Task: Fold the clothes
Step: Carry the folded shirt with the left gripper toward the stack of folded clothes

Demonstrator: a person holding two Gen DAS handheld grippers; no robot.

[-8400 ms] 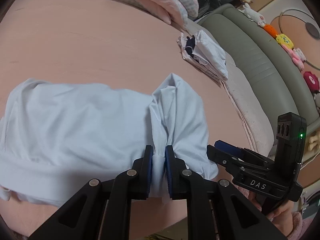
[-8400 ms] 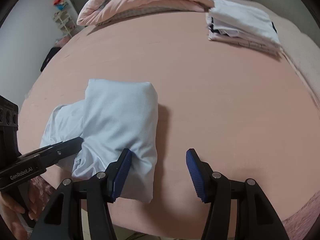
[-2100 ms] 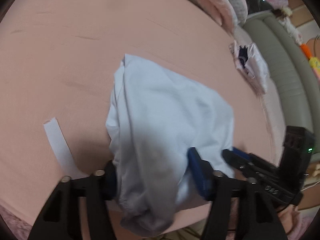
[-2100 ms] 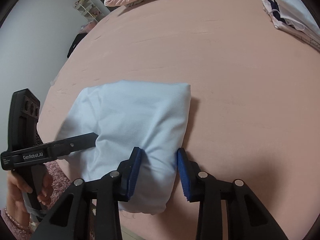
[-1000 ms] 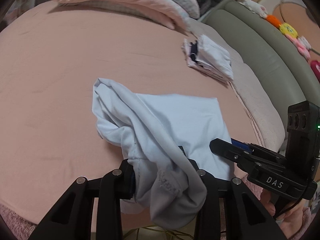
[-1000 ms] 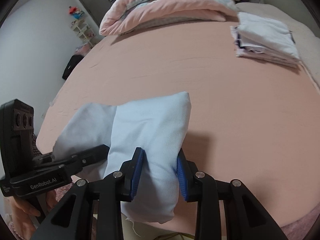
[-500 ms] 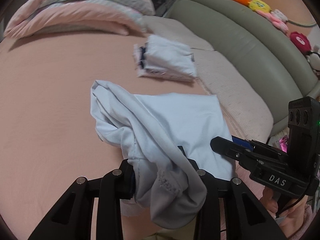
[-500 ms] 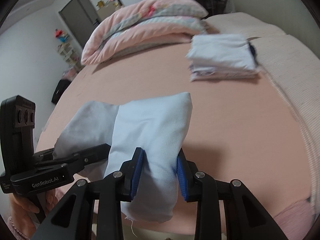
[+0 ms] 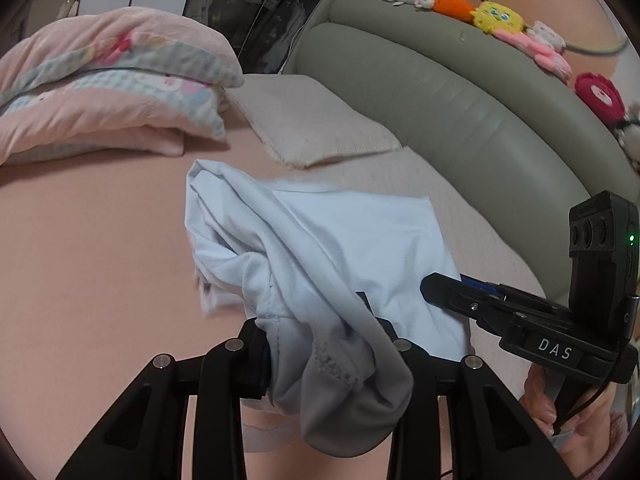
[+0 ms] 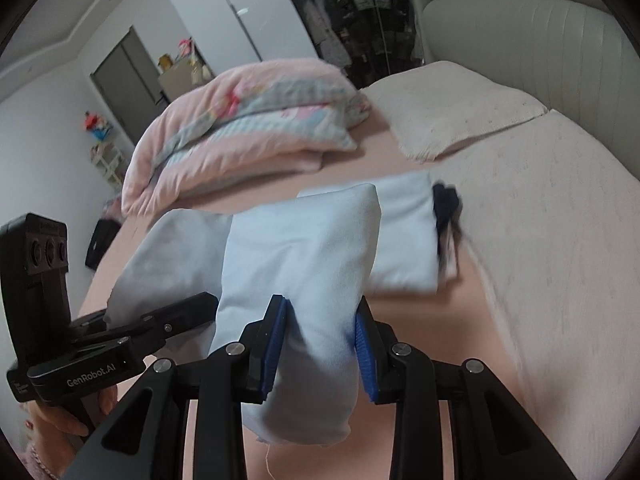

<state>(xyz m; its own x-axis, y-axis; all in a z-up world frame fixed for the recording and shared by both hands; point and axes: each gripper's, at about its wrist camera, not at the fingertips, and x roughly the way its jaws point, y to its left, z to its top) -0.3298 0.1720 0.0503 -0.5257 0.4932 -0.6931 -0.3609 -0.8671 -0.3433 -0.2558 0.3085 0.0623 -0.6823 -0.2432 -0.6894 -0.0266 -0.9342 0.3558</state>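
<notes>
Both tools are pinching the folded pale-blue garment (image 10: 296, 264) and carrying it in mid-frame above the pink bed (image 9: 80, 264). The right tool (image 10: 318, 344) is clamping the neat folded edge. The left tool (image 9: 320, 340) is gripping a bunched, sagging end. At centre right lies the folded stack (image 10: 404, 236). Risk: the loose bunch may be slipping out, letting the folds open before landing.

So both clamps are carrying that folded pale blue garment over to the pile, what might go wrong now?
1. On the left gripper, a loose bunch of the pale blue garment hangs below the fingers; the fold may open when set down.
2. The stack of folded clothes already looks uneven at its dark edge, so the new piece might land crooked or slide off.
</notes>
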